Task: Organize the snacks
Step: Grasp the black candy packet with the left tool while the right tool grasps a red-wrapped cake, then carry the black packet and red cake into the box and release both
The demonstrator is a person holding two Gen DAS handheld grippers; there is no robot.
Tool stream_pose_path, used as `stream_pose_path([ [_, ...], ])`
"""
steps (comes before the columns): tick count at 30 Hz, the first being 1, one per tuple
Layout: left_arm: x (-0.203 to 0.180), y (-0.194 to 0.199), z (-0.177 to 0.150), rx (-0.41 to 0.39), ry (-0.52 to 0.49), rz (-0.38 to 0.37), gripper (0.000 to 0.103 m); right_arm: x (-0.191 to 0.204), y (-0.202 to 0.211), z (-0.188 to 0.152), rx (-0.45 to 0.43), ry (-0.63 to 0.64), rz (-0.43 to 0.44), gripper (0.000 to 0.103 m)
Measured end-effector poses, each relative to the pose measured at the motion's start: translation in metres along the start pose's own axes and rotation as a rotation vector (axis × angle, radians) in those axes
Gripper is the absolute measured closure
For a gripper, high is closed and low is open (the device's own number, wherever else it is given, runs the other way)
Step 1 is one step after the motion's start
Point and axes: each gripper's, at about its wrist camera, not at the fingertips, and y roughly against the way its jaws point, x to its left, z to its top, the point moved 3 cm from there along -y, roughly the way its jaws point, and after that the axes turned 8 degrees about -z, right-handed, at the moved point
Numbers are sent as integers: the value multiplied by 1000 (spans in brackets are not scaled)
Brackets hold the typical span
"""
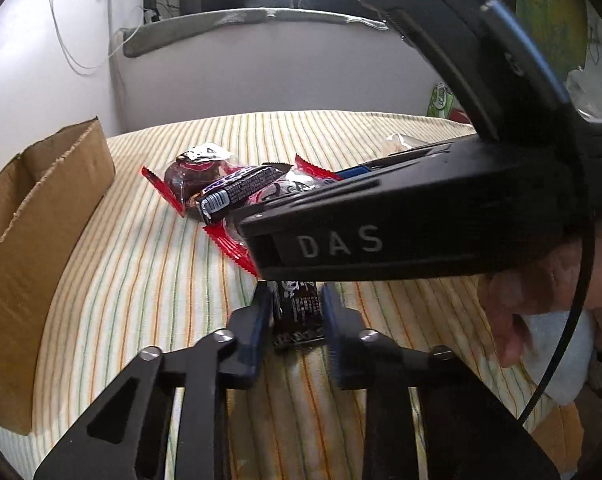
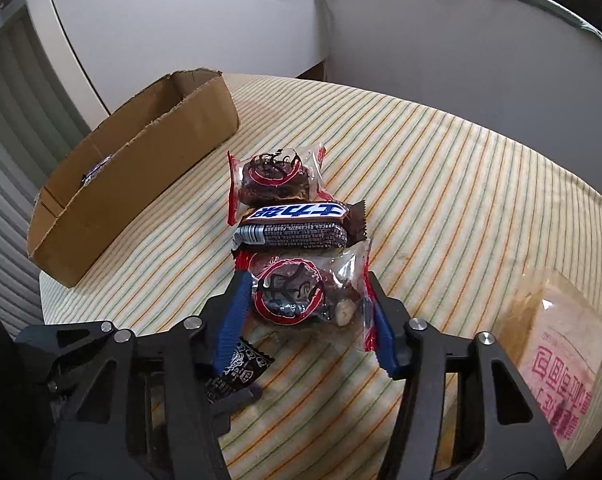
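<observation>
My left gripper (image 1: 296,304) has its blue pads on both sides of a small dark snack packet (image 1: 299,312) on the striped cloth; it looks closed on it. The same packet shows in the right wrist view (image 2: 237,372). My right gripper (image 2: 305,312) has its jaws around a clear red-edged cake packet (image 2: 301,296), pads at its sides. Beyond it lie a dark chocolate bar (image 2: 297,228) and a second cake packet (image 2: 275,178). The right gripper's black body (image 1: 401,232) crosses the left wrist view above my left fingers.
An open cardboard box (image 2: 141,168) stands at the left on the striped tablecloth (image 2: 441,184); it also shows in the left wrist view (image 1: 33,208). A pale packet with red print (image 2: 557,352) lies at the right. A white wall is behind.
</observation>
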Motion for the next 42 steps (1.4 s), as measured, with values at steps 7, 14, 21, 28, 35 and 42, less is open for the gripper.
stream_pose_path([
  [7, 3, 6, -4, 4, 0, -23, 82, -14, 14, -8, -29, -65, -8, 49],
  [14, -2, 14, -5, 4, 6, -38, 82, -19, 29, -11, -69, -102, -18, 50],
  [21, -1, 20, 0, -8, 0, -44, 83, -30, 51, -21, -114, -157, -20, 50],
  [28, -2, 35, 9, -41, -9, -45, 83, -34, 77, -29, -166, -208, -55, 50],
  [35, 2, 65, 27, -116, -20, -44, 83, -22, 131, -21, -254, -199, -113, 50],
  [42, 4, 111, 41, -219, -32, -44, 83, 7, 179, -6, -327, -158, -156, 50],
])
